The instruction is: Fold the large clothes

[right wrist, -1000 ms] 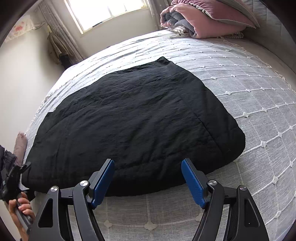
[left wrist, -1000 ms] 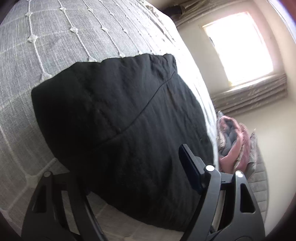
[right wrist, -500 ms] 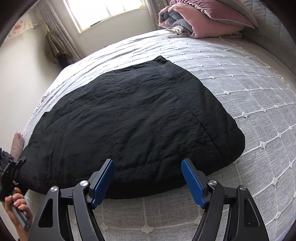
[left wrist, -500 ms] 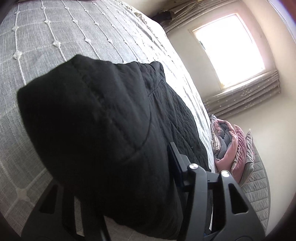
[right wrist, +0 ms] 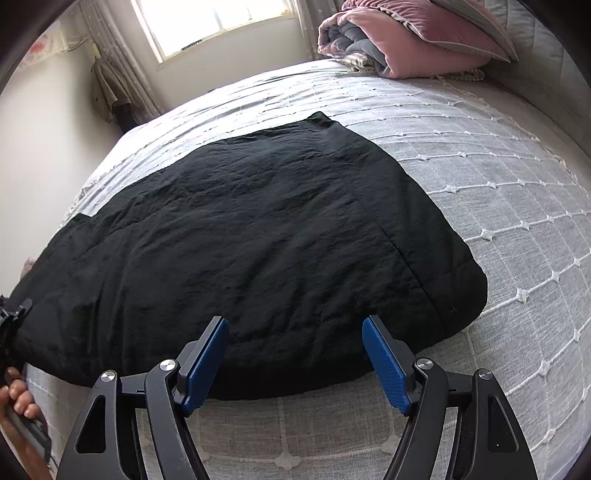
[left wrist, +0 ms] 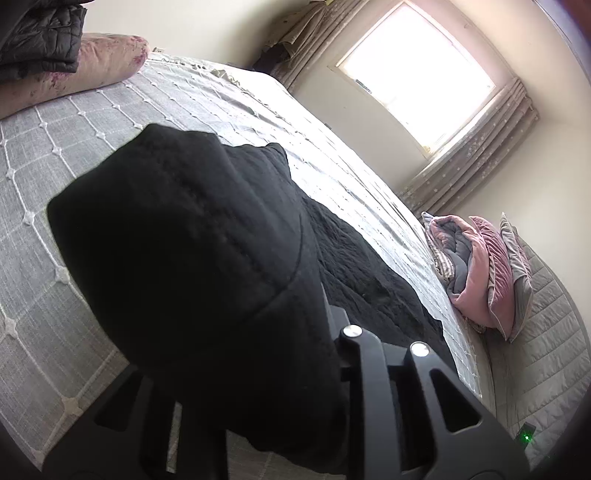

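The black quilted garment (right wrist: 258, 236) lies spread across the middle of the right wrist view, flat on the grey bedspread (right wrist: 498, 206) with its near hem at the lower centre. In the left wrist view one end of the same garment (left wrist: 207, 266) fills the centre and lower left, bulging up off the bedspread (left wrist: 48, 155) and draped over the left gripper (left wrist: 280, 391). Its fingertips are buried in the cloth; the jaws look closed on that end, probably to carry it over the flat part and make a fold.

The right gripper (right wrist: 295, 362) sits at the bottom centre, its blue pads (right wrist: 384, 365) wide apart and holding nothing, just short of the near hem. It seems placed there to take that edge or steady it during the fold.

A hand (right wrist: 18, 406) shows at the lower left edge. Further out, a pile of pink and grey bedding (right wrist: 399, 40) sits at the upper right, a window (right wrist: 218, 18) at the top, and a pink pillow (left wrist: 74, 70) lies at the upper left of the left wrist view.
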